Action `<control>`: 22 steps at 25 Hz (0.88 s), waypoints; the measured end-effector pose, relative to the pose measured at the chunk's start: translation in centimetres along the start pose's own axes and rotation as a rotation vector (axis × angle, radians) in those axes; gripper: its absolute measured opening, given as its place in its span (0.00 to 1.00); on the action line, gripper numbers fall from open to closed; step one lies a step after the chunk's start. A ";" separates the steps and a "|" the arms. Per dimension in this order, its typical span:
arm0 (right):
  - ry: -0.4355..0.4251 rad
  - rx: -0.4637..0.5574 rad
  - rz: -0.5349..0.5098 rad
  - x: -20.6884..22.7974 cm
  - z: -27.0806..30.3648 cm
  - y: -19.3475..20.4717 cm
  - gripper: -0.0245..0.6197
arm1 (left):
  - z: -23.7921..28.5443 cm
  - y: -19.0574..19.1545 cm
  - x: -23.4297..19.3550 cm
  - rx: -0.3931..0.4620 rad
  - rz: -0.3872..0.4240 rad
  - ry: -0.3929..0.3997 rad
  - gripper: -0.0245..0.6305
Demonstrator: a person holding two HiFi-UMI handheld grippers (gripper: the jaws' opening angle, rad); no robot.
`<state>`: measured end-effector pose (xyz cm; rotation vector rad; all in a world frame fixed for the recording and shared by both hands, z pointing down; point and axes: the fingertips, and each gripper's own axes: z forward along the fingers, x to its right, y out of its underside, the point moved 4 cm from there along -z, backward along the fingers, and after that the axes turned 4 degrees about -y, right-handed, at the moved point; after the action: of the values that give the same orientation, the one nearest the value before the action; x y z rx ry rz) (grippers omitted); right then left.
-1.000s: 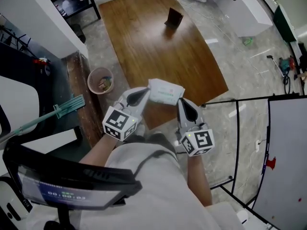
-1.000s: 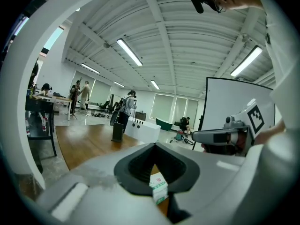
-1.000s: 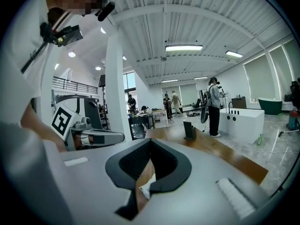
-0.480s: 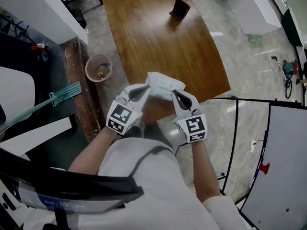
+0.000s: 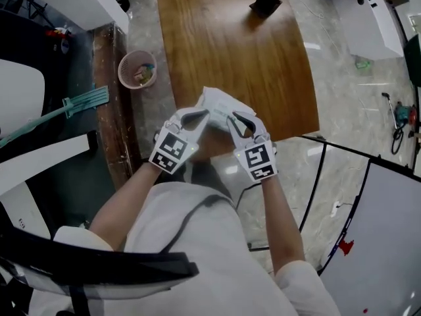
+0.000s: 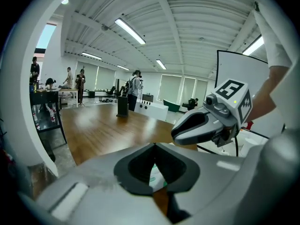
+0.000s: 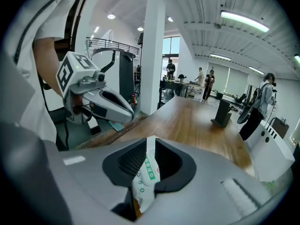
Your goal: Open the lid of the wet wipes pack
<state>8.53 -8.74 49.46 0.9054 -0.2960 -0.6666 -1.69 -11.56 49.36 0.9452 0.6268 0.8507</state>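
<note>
Head view: white, soft wet wipes pack [image 5: 222, 105] at mid-frame, over the near edge of the wooden table [image 5: 223, 38]. Long axis slants upper left to lower right. Left gripper [image 5: 199, 115] pinches its left end and right gripper [image 5: 235, 118] its lower right.

Left gripper view: jaws closed on a sliver of pack; green print, unreadable.

Right gripper view: pack edge-on and upright between jaws that have just been opening, pads touching it. Green label strip, characters too small to read.

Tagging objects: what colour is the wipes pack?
The pack is white with green print; it shows best in the right gripper view.
</note>
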 end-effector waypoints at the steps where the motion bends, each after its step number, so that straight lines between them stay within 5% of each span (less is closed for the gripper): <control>1: -0.011 -0.008 -0.007 0.1 0.3 0.2 0.14 | 0.2 0.2 0.1 -0.005 0.011 -0.006 0.05; 22: -0.156 -0.182 -0.150 -0.1 4.2 5.0 0.41 | 3.7 6.2 2.1 -0.142 0.001 -0.069 0.05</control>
<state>8.41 -9.16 55.96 0.7072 -0.3025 -0.8903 0.16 -9.45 56.35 0.8428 0.4998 0.8484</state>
